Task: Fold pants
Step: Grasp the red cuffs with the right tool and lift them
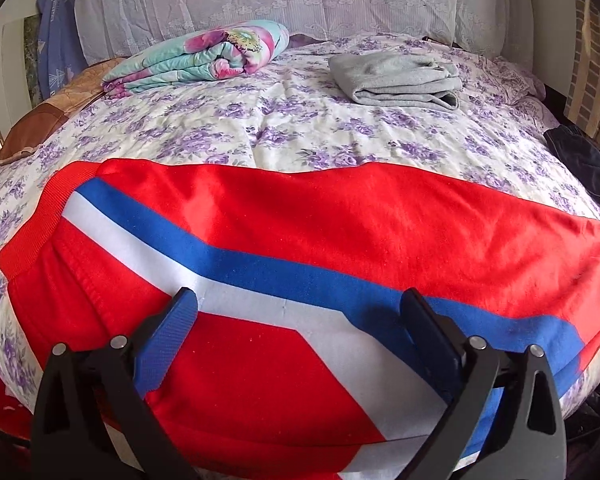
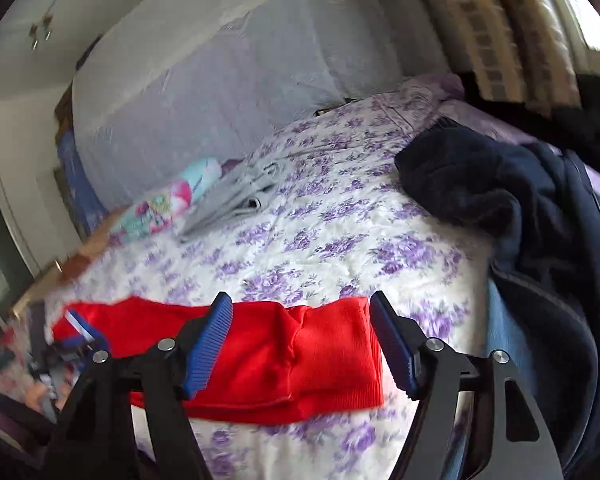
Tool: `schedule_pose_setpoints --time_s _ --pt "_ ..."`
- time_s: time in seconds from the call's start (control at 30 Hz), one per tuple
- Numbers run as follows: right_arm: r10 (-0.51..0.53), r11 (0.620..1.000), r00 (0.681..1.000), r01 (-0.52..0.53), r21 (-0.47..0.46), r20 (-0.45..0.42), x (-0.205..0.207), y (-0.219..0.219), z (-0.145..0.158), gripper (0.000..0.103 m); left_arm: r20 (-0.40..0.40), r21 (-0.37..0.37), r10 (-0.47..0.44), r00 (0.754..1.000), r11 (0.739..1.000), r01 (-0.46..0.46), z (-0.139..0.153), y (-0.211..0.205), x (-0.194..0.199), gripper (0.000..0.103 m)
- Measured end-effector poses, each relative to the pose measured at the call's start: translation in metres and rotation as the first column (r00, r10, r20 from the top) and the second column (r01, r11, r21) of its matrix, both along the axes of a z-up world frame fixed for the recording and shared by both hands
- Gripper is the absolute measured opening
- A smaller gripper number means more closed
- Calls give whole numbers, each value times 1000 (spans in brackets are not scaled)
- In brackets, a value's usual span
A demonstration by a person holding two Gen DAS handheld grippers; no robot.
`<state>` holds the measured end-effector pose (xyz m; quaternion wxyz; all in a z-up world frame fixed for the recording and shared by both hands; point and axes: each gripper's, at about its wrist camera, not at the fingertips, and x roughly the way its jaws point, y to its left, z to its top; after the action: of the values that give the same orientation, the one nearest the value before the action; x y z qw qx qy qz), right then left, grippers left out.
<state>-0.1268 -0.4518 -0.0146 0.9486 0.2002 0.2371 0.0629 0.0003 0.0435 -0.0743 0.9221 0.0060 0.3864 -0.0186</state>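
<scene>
Two hand-held grippers: I am working the left hand-held gripper (image 1: 296, 312) and the right hand-held gripper (image 2: 300, 320) over the same garment.
Garment: the red pants (image 1: 340, 216) are lying flat on the bed (image 1: 300, 120), near its front edge, with a blue and white stripe (image 1: 228, 256) running along them.
Long axis: the pants are stretching from side to side across both views, a ribbed band (image 1: 32, 232) at the left end in the left wrist view and another ribbed end (image 2: 340, 352) at the right in the right wrist view.
Left state: its jaws are standing wide apart, released, the tips showing over the striped cloth; whether they are touching it I cannot tell.
Right state: its jaws are standing apart with the ribbed end showing between them; the pads are not pinching it, so I am reading this one as released too.
Deciding relation: each end of the pants is lying nearer one hand, the right hand nearer the ribbed end on the right, the left hand nearer the striped middle.
Judgement: the next fold is probably running across the long axis, end over end.
Bystanders: a folded grey garment (image 1: 400, 80), a floral quilt (image 1: 204, 56) and a dark garment (image 2: 520, 216) are lying well apart from the pants.
Visibility: the right wrist view is blurring.
</scene>
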Motion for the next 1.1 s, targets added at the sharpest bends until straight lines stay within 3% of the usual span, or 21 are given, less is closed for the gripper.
schedule_pose_setpoints --time_s 0.03,0.1,0.13,0.2,0.23,0.3,0.33,0.4,0.47,0.57,0.63,0.67,0.7,0.77,0.83,0.97,1.03,1.07,1.1 --pt "-25 997 1000 26 73 -5 -11 -6 -5 72 -3 -3 0 1000 1000 0 0 1 0 99" --pt "-93 995 995 95 43 -45 -17 -4 -14 71 -12 -1 -3 1000 1000 3 0 0 1 99" --pt "-114 993 992 113 -20 -49 -15 1 -14 61 -17 5 -6 1000 1000 6 -1 -1 3 99" --pt "-112 984 993 104 -148 -47 -6 15 -8 23 -25 19 -12 1000 1000 12 -2 -4 5 99" --pt "-90 983 995 82 -163 -44 -1 19 -5 17 -27 20 -14 1000 1000 14 -1 -4 5 99" --pt "-48 984 998 40 -171 -44 9 26 -2 14 -25 14 -13 1000 1000 13 -1 -4 4 99" --pt "-42 979 995 24 -204 -85 17 30 -6 14 -23 12 -10 1000 1000 10 -1 -4 2 99" --pt "-69 965 960 -5 -263 -272 36 34 -34 7 -16 10 -3 1000 1000 3 -2 -3 -1 99" --pt "-70 982 964 22 -186 -256 28 23 -45 5 -7 14 -1 1000 1000 1 -2 -2 -5 99" --pt "-88 990 981 67 -124 -173 7 21 -31 9 -5 16 -2 1000 1000 2 -2 -2 -6 99" --pt "-141 989 982 135 -54 -126 -17 15 -27 42 -10 4 -4 1000 1000 4 -2 -2 -6 99" --pt "-153 988 981 155 12 -122 -27 13 -28 71 -16 -7 -6 1000 1000 6 -1 -1 -5 99" --pt "-150 984 981 160 83 -120 -35 11 -32 77 -19 -20 -7 1000 1000 7 0 1 -5 99" --pt "-79 971 987 107 213 -137 -39 15 -46 77 -22 -46 -8 1000 999 7 3 4 -5 99" --pt "-35 957 989 75 281 -144 -32 20 -60 77 -24 -66 -10 1000 998 8 5 6 -4 99" --pt "-50 929 997 70 363 -64 -12 21 -70 78 -27 -69 -11 1000 998 9 7 10 -7 99" --pt "-70 946 997 76 316 -33 -2 28 -65 78 -24 -78 -3 1000 997 1 9 15 -9 99" --pt "-63 951 997 70 301 -34 4 33 -63 73 -24 -87 1 1000 996 -3 9 18 -10 99" --pt "-47 952 998 55 301 -34 9 36 -63 55 -23 -96 5 1000 995 -7 10 21 -11 99"
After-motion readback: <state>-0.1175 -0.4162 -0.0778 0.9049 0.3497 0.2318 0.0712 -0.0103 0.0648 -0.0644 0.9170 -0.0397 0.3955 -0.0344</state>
